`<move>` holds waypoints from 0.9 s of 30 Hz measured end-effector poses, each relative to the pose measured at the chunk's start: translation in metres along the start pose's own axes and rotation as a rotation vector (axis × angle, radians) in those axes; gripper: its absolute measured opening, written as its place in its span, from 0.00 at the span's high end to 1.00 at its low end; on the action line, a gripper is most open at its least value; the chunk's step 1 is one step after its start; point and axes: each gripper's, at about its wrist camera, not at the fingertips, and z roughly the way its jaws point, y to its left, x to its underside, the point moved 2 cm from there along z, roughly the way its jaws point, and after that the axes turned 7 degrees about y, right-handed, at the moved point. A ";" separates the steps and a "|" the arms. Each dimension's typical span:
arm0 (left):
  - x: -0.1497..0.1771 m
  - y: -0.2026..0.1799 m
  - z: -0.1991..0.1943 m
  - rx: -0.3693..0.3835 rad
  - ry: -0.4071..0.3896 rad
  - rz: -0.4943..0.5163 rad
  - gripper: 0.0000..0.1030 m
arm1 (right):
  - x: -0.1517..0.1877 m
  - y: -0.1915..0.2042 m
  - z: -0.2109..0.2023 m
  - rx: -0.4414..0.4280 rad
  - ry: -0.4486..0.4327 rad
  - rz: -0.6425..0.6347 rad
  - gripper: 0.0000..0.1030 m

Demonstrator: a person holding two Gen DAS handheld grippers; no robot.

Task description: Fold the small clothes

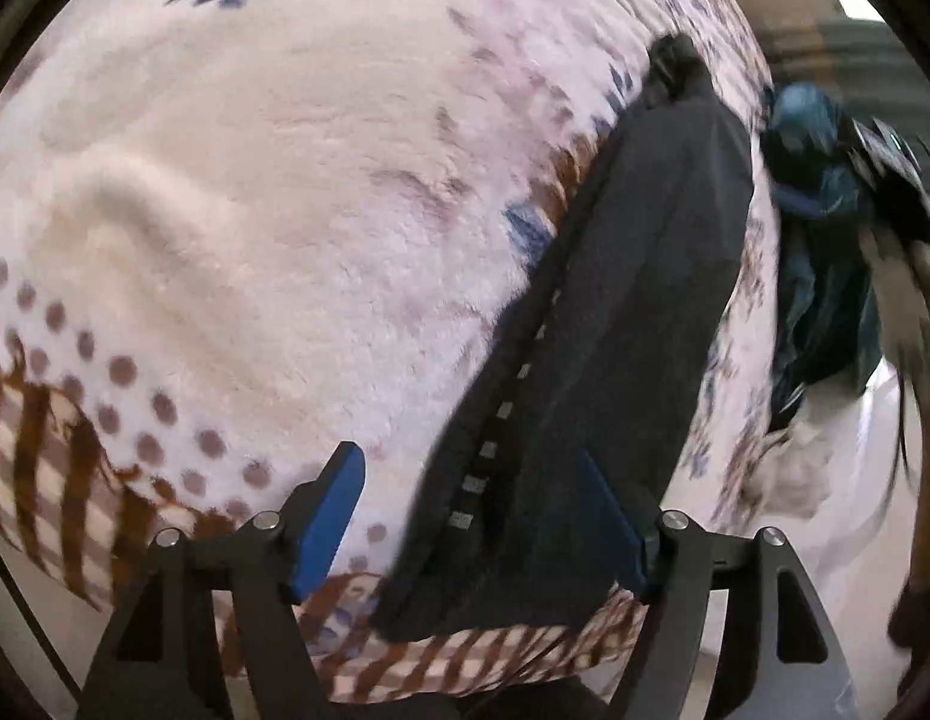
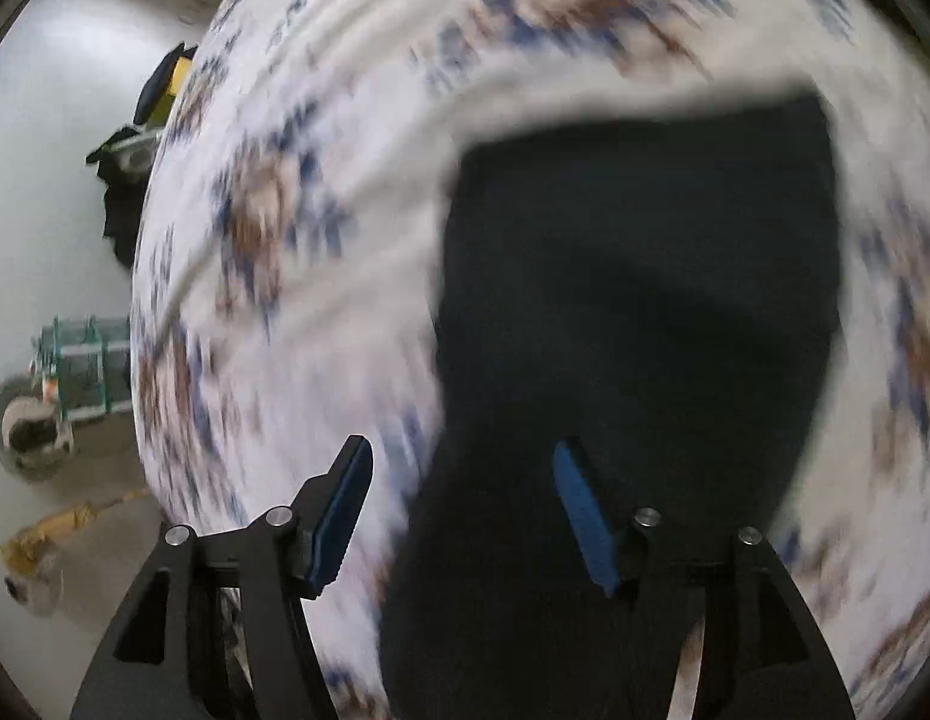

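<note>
On the patterned blanket (image 1: 255,210) lies a folded dark garment (image 1: 615,330); above it, left gripper (image 1: 483,516) and right gripper (image 2: 462,516) fingers stand apart, empty.

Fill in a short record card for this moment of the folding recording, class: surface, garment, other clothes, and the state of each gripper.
surface: fleecy white blanket printed with brown and blue patterns
garment: dark folded cloth lying flat on the blanket, with a row of pale squares along one edge
other clothes: bundle of blue fabric beyond the dark cloth, blurred
left gripper: open, jaws apart over the dark cloth's near end, nothing pinched
right gripper: open, above the dark cloth, holding nothing
image quality: right wrist view motion-blurred
</note>
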 end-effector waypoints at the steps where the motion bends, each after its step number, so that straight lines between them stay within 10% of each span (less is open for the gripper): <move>1: 0.002 -0.005 0.004 -0.011 0.013 0.021 0.31 | 0.033 -0.012 0.003 -0.004 0.022 0.017 0.37; 9: 0.040 -0.024 0.054 -0.178 0.112 0.111 0.31 | 0.269 -0.102 0.086 -0.035 0.160 0.268 0.37; 15: 0.073 -0.025 0.057 -0.280 0.075 0.136 0.33 | 0.375 -0.138 0.146 -0.161 0.119 0.452 0.38; 18: 0.082 -0.032 0.053 -0.296 0.020 0.184 0.89 | 0.408 -0.143 0.163 -0.266 0.088 0.563 0.38; 20: 0.084 -0.031 0.049 -0.305 -0.018 0.183 0.94 | 0.424 -0.144 0.171 -0.242 0.059 0.585 0.38; 23: 0.083 -0.023 0.038 -0.279 -0.056 0.127 0.95 | 0.443 -0.146 0.174 -0.212 0.029 0.616 0.93; 27: 0.087 -0.014 0.028 -0.250 -0.083 0.093 0.95 | 0.472 -0.141 0.168 -0.197 -0.034 0.607 0.94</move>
